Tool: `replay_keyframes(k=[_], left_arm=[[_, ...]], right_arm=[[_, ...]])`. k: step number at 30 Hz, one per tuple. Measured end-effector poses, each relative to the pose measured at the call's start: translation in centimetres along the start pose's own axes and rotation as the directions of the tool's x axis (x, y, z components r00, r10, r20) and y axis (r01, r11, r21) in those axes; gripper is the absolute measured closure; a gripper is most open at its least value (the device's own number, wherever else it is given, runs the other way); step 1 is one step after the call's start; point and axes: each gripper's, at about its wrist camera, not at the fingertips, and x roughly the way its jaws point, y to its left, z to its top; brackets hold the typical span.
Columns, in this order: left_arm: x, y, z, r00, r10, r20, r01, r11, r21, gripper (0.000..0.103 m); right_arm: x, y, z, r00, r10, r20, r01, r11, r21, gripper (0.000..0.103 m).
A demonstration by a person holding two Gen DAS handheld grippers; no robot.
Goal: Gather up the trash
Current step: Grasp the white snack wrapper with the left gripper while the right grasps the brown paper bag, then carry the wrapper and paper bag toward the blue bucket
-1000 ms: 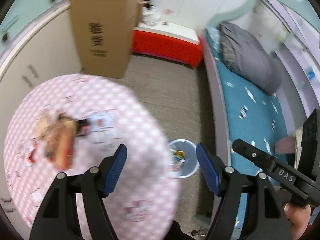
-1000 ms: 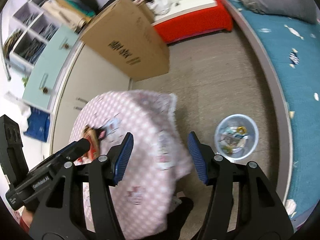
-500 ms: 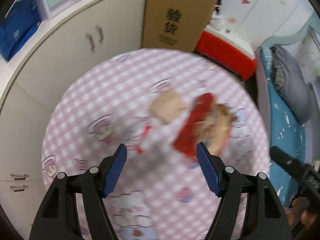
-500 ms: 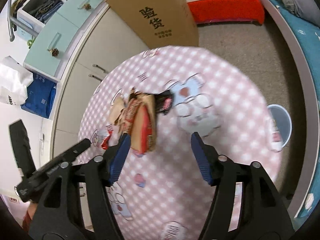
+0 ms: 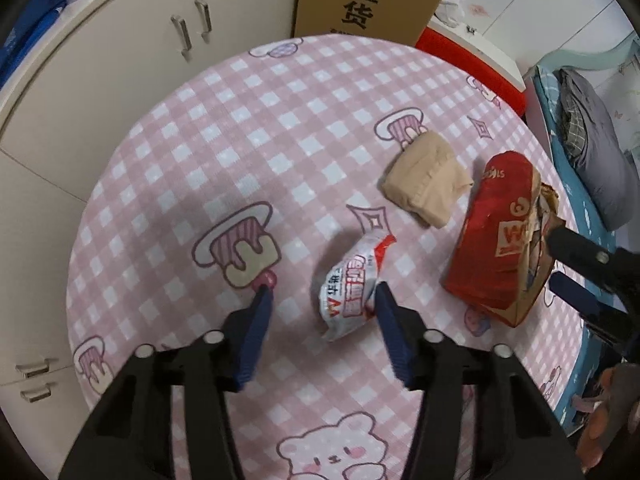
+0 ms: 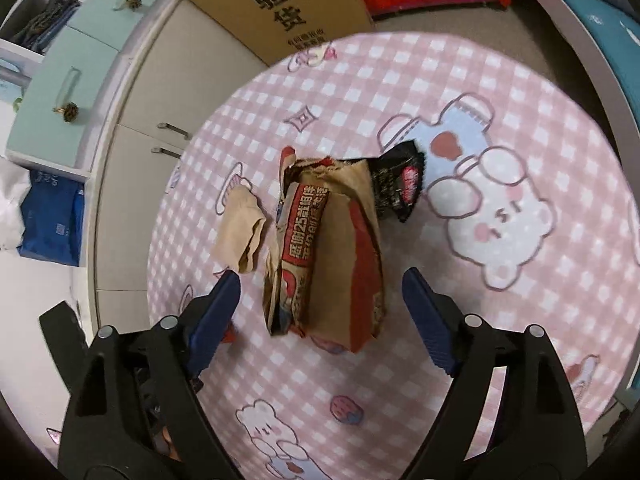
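While both grippers point steeply down at the round table (image 5: 168, 184) with its pink checked cloth, I see four pieces of trash on it. My left gripper (image 5: 322, 300) has just been narrowing its jaws; the white-and-red wrapper (image 5: 352, 284) lies between them, touching the right pad, clear of the left one, so no grip yet. My right gripper (image 6: 320, 292) has just been widening; its jaws stand wide apart on either side of the red-and-brown paper bag (image 6: 328, 248), neither pad touching it. The bag's mouth is torn and I can't make out any contents. The tan crumpled paper (image 6: 240, 236) lies just left of the bag. A black wrapper (image 6: 396, 184) is tucked behind the bag's far end, partly hidden by it; its print is unreadable. In the left view the right gripper's tip overlaps the bag's edge, and a hand (image 5: 608, 412) is cut off at the lower right corner. A cardboard box (image 6: 276, 4) stands beyond the table against the cabinet (image 5: 120, 60), its bottom hidden by the table edge.
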Motion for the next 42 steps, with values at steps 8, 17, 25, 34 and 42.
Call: replay_keyframes(k=[8,17,25,34,42], left_arm=[[-0.5,-1.1,0.2,0.999,-0.023,0.025,0.021,0.997,0.069,0.081],[-4.6,-3.2,1.1,0.992,-0.027,0.126,0.021,0.999,0.049,0.081],[-9.3,-8.3,0.8,0.975,-0.032,0.221,0.015,0.997,0.08,0.081],[-12.5,-20.8,-0.5,0.954,-0.059,0.295,0.01,0.987,0.162,0.081],[-12.0,-33.8,-2.7,0.955,-0.119,0.272,0.037,0.956,0.291,0.081]], right_arm=[[1.9,1.4,0.0,0.998,-0.028,-0.052,0.023,0.997,-0.079,0.043],[-1.1,1.5,-0.3,1.0,0.008,-0.018,-0.012,0.983,-0.181,0.051],[-7.1,-1.0,0.4,0.994,0.091,0.053,-0.079,0.978,-0.194,0.051],[-15.6,-9.1,3.4,0.974,0.172,0.15,-0.147,0.975,-0.169,0.051],[-22.2,-19.6,5.4,0.962,0.133,0.236,-0.116,0.99,-0.086,0.051]])
